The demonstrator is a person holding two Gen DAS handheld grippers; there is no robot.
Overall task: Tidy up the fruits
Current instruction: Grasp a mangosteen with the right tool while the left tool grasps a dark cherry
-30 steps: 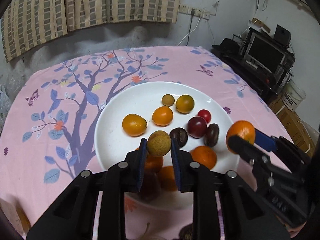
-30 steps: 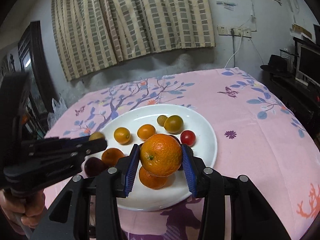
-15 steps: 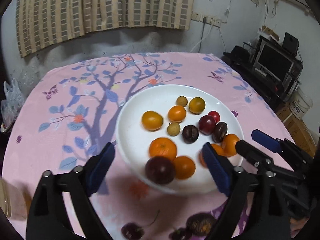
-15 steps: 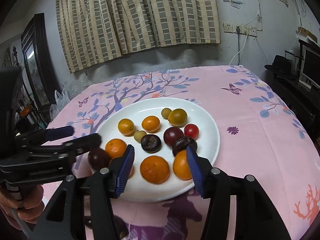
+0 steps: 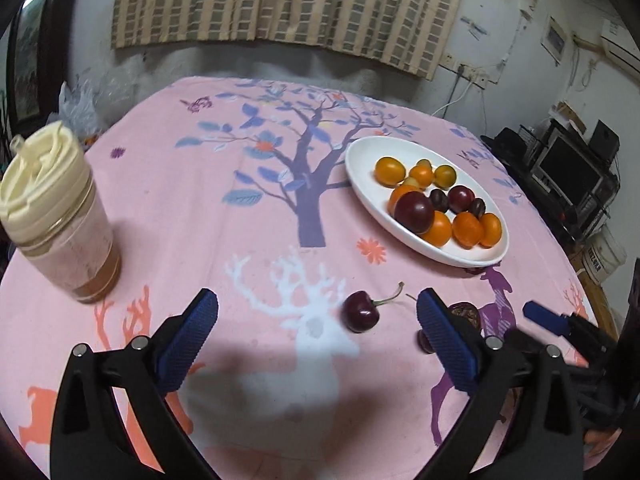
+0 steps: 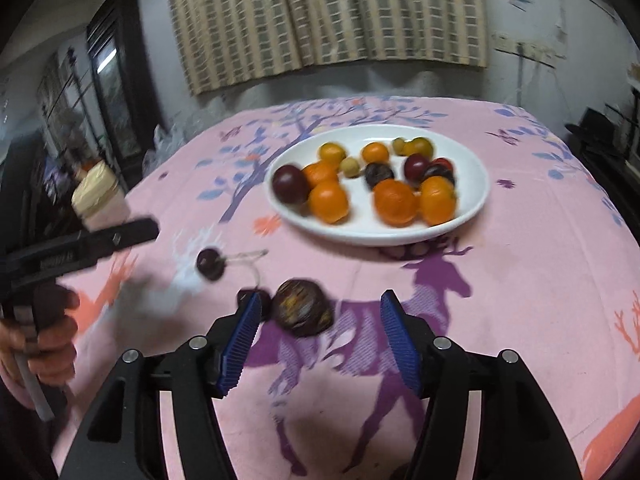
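Both tongs are wide apart right now, nothing gripped in either. The left gripper (image 5: 316,320) hangs over the near part of the table (image 5: 208,216), above the white deer print, blue pads spread. A dark cherry (image 5: 360,312) with its stem sits on the pink cloth between the pads, closer to the right-hand one, touching neither.

The right gripper (image 6: 320,340) is spread too, low over the purple deer print near the table's near edge. A brownish-purple wrinkly fruit (image 6: 303,307) lies on the cloth just ahead of its left pad, not pinched. A second cherry (image 6: 250,299) is tucked right beside that pad, partly hidden. The right view is motion-blurred, so fine detail is mushy.

The white plate (image 5: 362,188) sits toward the far right side of the table, loaded with fruit: several oranges and small orange-yellow ones, a big dark plum (image 5: 414,212) at the plate's left-near side, a few smaller dark ones and a small greenish one. In the right view the plate (image 6: 476,200) is straight ahead, past the loose fruit.

At the left edge of the table stands a jar (image 5: 60,224) with a cream lid, brownish stuff at the bottom. Striped curtains (image 5: 288,4) hang on the wall behind.
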